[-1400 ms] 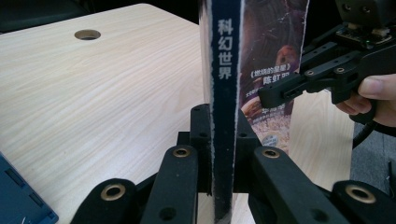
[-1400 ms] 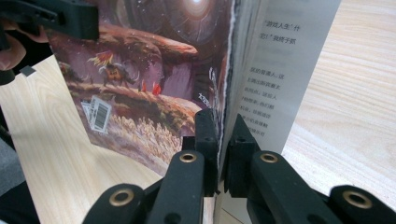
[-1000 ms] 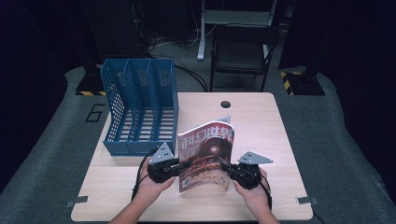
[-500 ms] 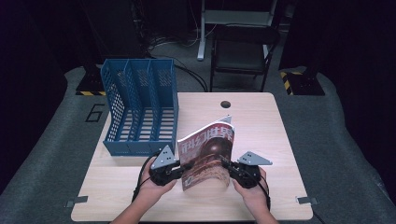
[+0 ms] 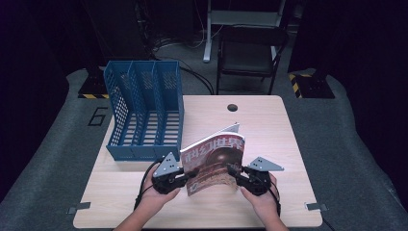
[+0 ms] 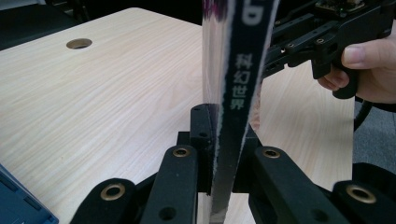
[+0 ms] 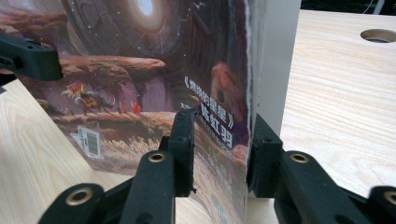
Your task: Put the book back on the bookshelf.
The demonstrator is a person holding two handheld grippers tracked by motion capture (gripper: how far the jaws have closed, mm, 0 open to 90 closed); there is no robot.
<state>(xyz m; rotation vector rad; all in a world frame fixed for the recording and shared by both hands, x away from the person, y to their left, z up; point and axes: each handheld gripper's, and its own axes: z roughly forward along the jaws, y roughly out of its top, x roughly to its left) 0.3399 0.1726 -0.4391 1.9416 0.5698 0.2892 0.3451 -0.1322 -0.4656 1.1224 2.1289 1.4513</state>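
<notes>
A magazine (image 5: 214, 161) with a dark science-fiction cover stands on edge on the wooden table (image 5: 269, 130), near its front. My left gripper (image 5: 187, 175) is shut on the magazine's spine (image 6: 233, 93), and both pads press on it (image 6: 224, 135). My right gripper (image 5: 233, 172) is at the opposite edge. Its jaws have just been opening. In the right gripper view the magazine (image 7: 140, 70) sits between the spread jaws of this gripper (image 7: 219, 135), with a gap beside the cover. The right gripper (image 6: 299, 42) also appears in the left gripper view, held by a hand.
A blue three-slot file rack (image 5: 144, 110) stands at the table's left rear, close to my left hand. A round cable hole (image 5: 232, 107) lies at the far edge. A dark chair (image 5: 250, 53) stands behind the table. Bare tabletop lies to the right of the magazine.
The magazine's cover has tipped slightly toward the left gripper. Both hands have stayed where they were.
</notes>
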